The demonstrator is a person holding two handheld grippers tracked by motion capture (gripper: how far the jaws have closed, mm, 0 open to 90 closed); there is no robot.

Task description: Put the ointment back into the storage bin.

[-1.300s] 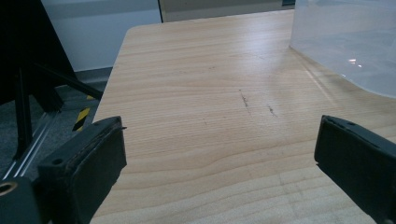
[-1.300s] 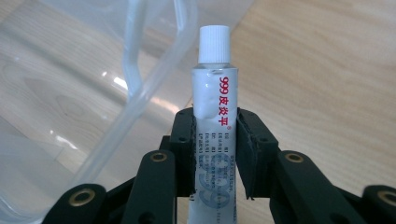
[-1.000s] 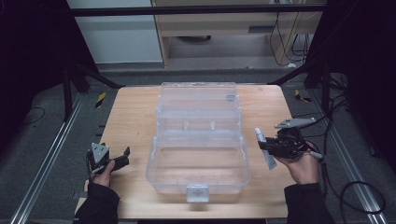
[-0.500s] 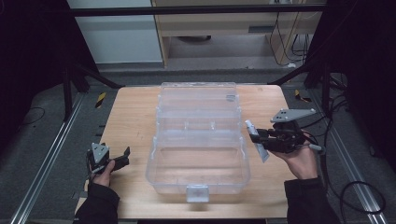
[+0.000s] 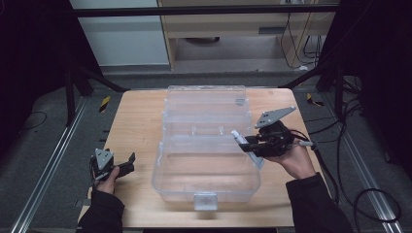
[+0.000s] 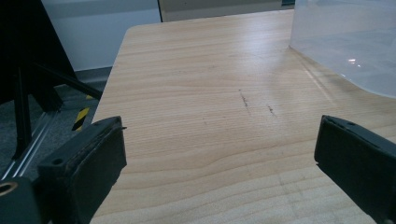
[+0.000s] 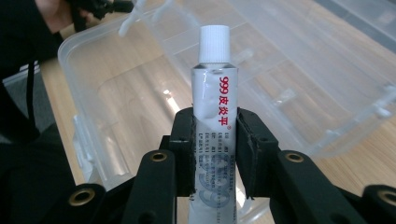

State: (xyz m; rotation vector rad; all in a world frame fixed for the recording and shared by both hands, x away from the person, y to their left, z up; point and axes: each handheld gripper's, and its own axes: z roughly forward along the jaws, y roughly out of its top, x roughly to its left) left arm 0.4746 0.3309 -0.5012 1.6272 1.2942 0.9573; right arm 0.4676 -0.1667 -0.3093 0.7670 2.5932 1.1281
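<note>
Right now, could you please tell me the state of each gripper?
Left gripper: open, holding nothing, over the wooden table.
Right gripper: shut on a white ointment tube, at the clear plastic box.

1. The tube (image 7: 215, 107) was a slim white ointment tube with a ribbed white screw cap and red characters printed along its side.
2. It was clamped around its lower body between the two black jaws of the right tool (image 7: 215, 154), cap end pointing away from the hand.
3. In the high view the tube (image 5: 239, 138) hung tilted over the right edge of the clear plastic box (image 5: 204, 145).
4. The box lay open on the wooden table (image 5: 136, 126), lid folded back, its interior empty.
</note>
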